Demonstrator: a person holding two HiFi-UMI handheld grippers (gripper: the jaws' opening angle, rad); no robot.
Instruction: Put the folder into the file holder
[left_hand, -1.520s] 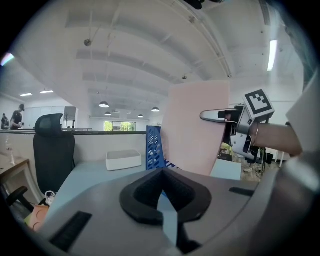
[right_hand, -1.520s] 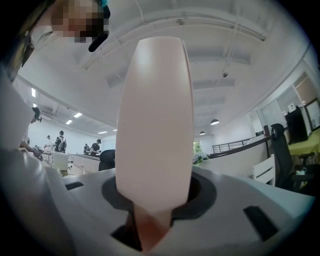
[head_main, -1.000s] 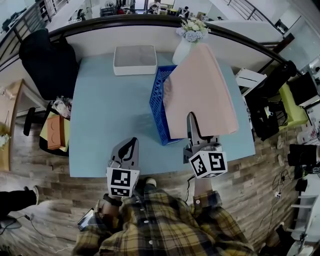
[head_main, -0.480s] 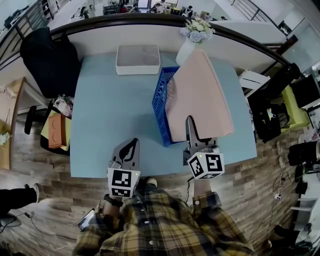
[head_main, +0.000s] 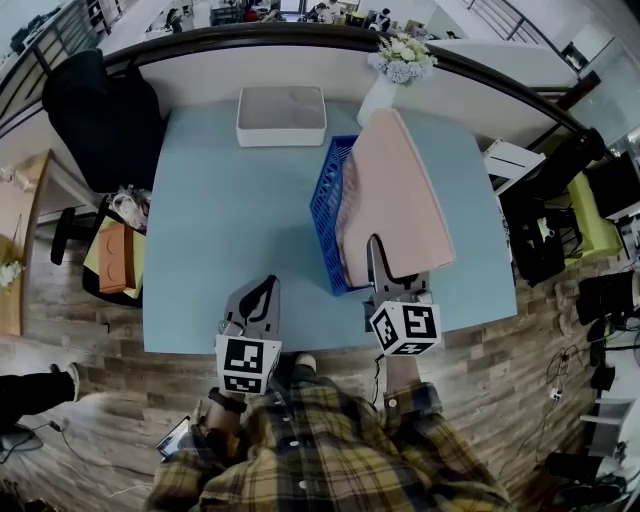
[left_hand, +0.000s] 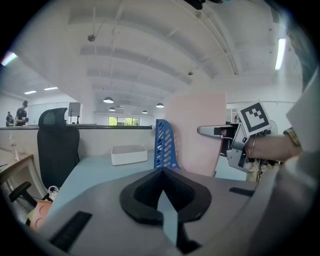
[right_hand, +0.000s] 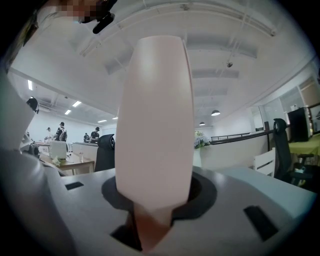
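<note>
A large pale pink folder (head_main: 395, 190) stands nearly on edge over the right part of the blue slatted file holder (head_main: 328, 215) on the light blue table (head_main: 220, 220). My right gripper (head_main: 378, 245) is shut on the folder's near edge, which fills the right gripper view as the folder (right_hand: 155, 125) rising between the jaws. In the left gripper view the folder (left_hand: 197, 135) stands just right of the holder's wall (left_hand: 164, 145); its lower edge is hidden. My left gripper (head_main: 262, 285) rests shut and empty by the table's front edge, left of the holder.
A white shallow box (head_main: 281, 115) sits at the table's far side. A white vase of flowers (head_main: 392, 70) stands behind the holder. A black chair (head_main: 100, 120) is at the left, beyond the table's edge. Wooden floor lies all round.
The right gripper has come down with the folder, which has turned more upright and looks narrower over the holder. The left gripper has stayed where it was.
</note>
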